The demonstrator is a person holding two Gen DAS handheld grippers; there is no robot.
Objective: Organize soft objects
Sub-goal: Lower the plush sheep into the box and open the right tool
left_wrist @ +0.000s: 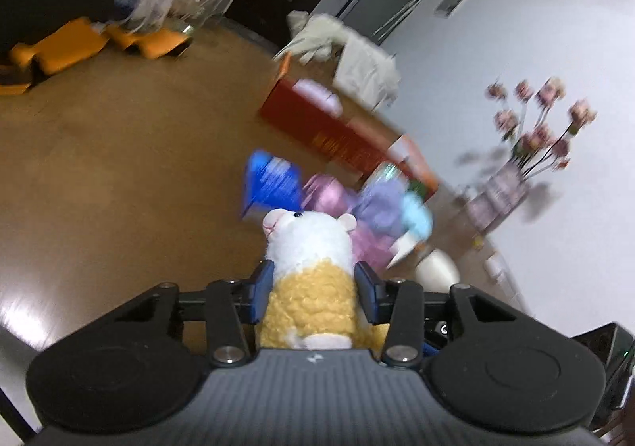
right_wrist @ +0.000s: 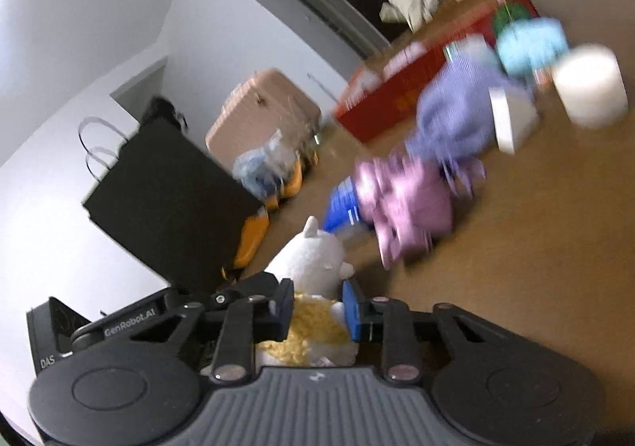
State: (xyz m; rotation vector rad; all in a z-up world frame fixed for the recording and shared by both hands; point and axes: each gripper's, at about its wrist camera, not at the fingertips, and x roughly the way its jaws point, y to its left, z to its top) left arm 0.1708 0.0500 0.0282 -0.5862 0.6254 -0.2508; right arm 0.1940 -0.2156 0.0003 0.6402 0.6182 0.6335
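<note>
My left gripper (left_wrist: 313, 287) is shut on a white and yellow plush hamster (left_wrist: 309, 247), held above the brown table (left_wrist: 119, 168). My right gripper (right_wrist: 317, 307) is shut on the same kind of white and yellow plush toy (right_wrist: 313, 259), its blue pads (right_wrist: 351, 311) pressing its sides. Ahead on the table lie a pink soft toy (left_wrist: 329, 192) (right_wrist: 405, 200), a purple soft toy (left_wrist: 381, 204) (right_wrist: 456, 112) and a light blue soft item (left_wrist: 416, 216) (right_wrist: 532, 41). Both views are blurred.
A blue box (left_wrist: 270, 180) (right_wrist: 341, 208), a red box (left_wrist: 325, 128) (right_wrist: 397, 85), a white cylinder (right_wrist: 587, 85), a flower vase (left_wrist: 512, 168), beige cloth (left_wrist: 357, 49), a black bag (right_wrist: 166, 196), a pink suitcase (right_wrist: 262, 108) and orange items (left_wrist: 59, 49) are around.
</note>
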